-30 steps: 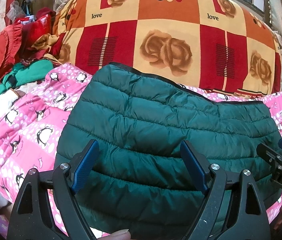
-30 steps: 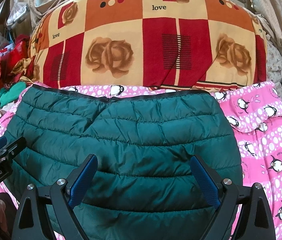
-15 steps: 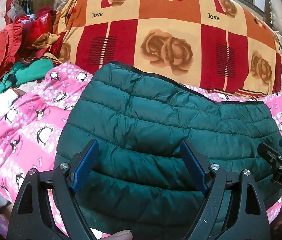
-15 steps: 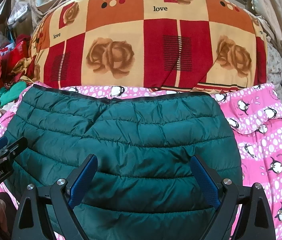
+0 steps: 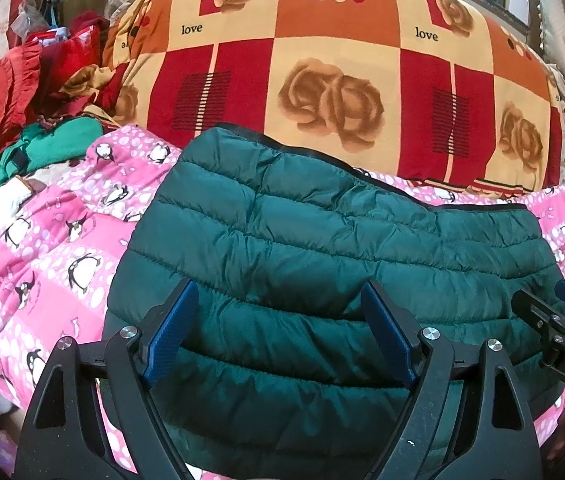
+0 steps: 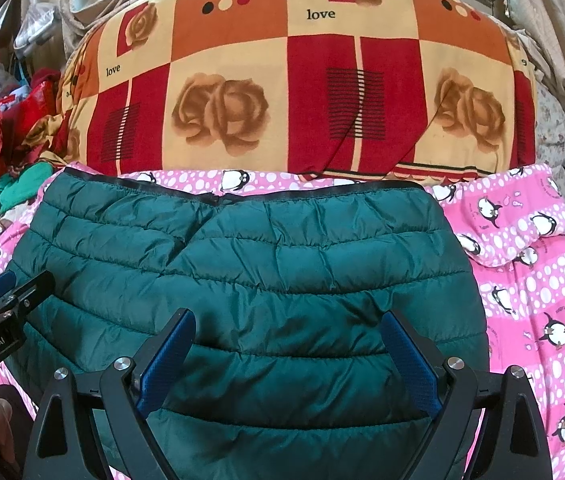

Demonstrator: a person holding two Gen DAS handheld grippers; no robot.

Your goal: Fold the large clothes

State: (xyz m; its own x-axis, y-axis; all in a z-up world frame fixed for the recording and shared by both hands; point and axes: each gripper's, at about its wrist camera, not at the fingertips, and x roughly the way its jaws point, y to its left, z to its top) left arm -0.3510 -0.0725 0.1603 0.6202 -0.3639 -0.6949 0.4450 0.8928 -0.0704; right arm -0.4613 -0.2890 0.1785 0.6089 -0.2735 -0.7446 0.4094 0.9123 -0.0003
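A dark green quilted puffer jacket (image 5: 302, 256) lies folded flat on a pink penguin blanket (image 5: 54, 256); it also shows in the right wrist view (image 6: 266, 264). My left gripper (image 5: 278, 328) is open and empty, hovering over the jacket's near left part. My right gripper (image 6: 286, 356) is open and empty over the jacket's near right part. Each gripper shows at the edge of the other's view: the right one (image 5: 558, 320) and the left one (image 6: 2, 296).
A large red, orange and cream rose-patterned quilt (image 5: 342, 72) is piled behind the jacket. Red and green clothes (image 5: 34, 92) are heaped at the far left. The pink blanket (image 6: 534, 300) extends to the right of the jacket.
Both grippers have drifted very slightly; the jacket lies as before. Both grippers remain open.
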